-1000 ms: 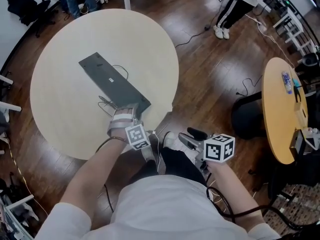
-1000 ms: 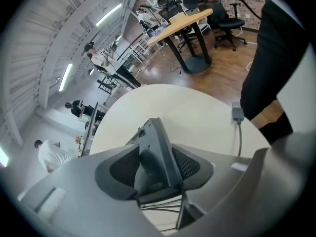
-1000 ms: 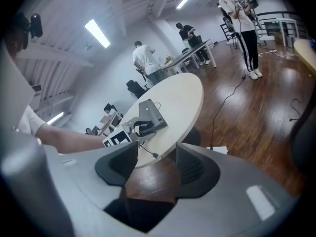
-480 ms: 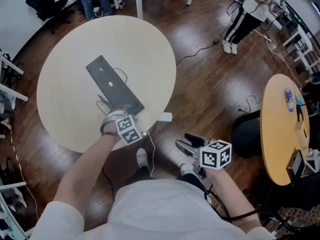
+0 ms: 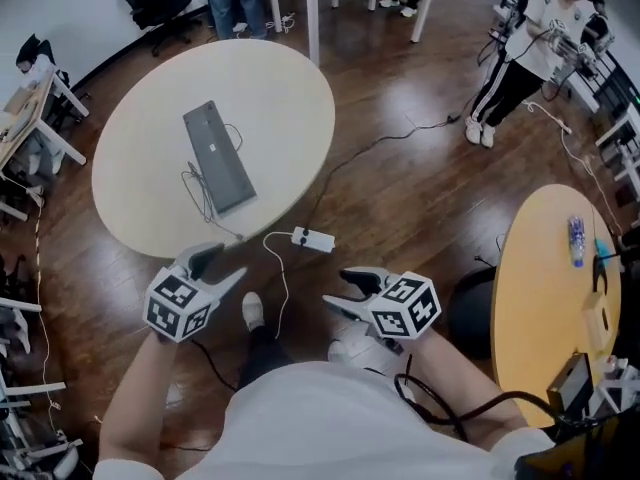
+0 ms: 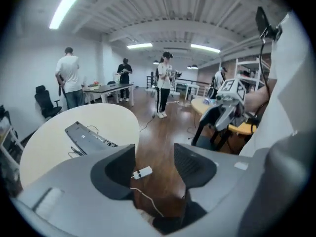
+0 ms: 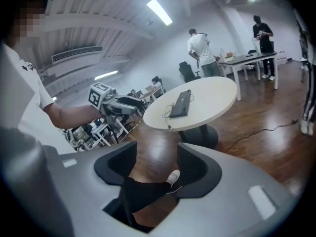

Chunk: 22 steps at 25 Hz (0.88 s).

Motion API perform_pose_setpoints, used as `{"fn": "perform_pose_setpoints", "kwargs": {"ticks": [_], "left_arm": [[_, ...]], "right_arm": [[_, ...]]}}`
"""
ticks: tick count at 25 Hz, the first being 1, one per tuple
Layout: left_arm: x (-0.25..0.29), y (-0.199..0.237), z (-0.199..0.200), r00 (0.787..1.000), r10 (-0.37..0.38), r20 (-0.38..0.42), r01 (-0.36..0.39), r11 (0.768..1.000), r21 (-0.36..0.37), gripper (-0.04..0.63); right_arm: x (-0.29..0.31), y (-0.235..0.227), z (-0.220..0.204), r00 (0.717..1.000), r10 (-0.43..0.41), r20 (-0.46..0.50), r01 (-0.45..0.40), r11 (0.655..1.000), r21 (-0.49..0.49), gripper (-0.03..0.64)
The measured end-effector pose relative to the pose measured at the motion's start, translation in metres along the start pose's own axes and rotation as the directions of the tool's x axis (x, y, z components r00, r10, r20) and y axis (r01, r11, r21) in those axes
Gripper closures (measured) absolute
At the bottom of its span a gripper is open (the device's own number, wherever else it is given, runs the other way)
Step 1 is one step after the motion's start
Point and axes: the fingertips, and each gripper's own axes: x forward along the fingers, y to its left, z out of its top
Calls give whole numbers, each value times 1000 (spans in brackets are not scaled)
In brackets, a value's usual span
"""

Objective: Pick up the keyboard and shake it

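The dark grey keyboard [image 5: 218,158] lies flat on the round beige table [image 5: 280,98], its thin cable looped beside it. It also shows in the left gripper view as the keyboard [image 6: 91,138] and far off in the right gripper view as the keyboard [image 7: 181,104]. My left gripper [image 5: 222,266] hangs off the table's near edge, well short of the keyboard. Its jaws are wide apart and closing a little, with nothing between them. My right gripper [image 5: 345,290] is held over the wooden floor, jaws opening, also with nothing between them.
A white power strip [image 5: 312,239] with its cord lies on the floor by the table. A yellow round table [image 5: 540,288] stands at the right. People stand at the back and at the right [image 5: 520,58]. Chairs [image 5: 40,118] crowd the left side.
The left gripper held the keyboard's near end on the table, then let go and drew back off the table. The keyboard stays flat. The whole view has backed away from the table.
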Motion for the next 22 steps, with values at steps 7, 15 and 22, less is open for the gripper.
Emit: {"fn": "perform_pose_setpoints", "kwargs": {"ticks": [7,15,22], "left_arm": [[-77,-116,-4,978,46,203,9,966,-260,360],[-103,-186,5,956,19,292,65,959,-276,362],[-118,-196,18,941,16,338,78,962,-262,362]], "right_arm": [[-45,36,-12,995,92,-43,-96,990,-99,348],[-72,82,8,988,156,8,-152,969,-194,348],[-82,117,21,977,211,26,-198,946,-256,348]]}}
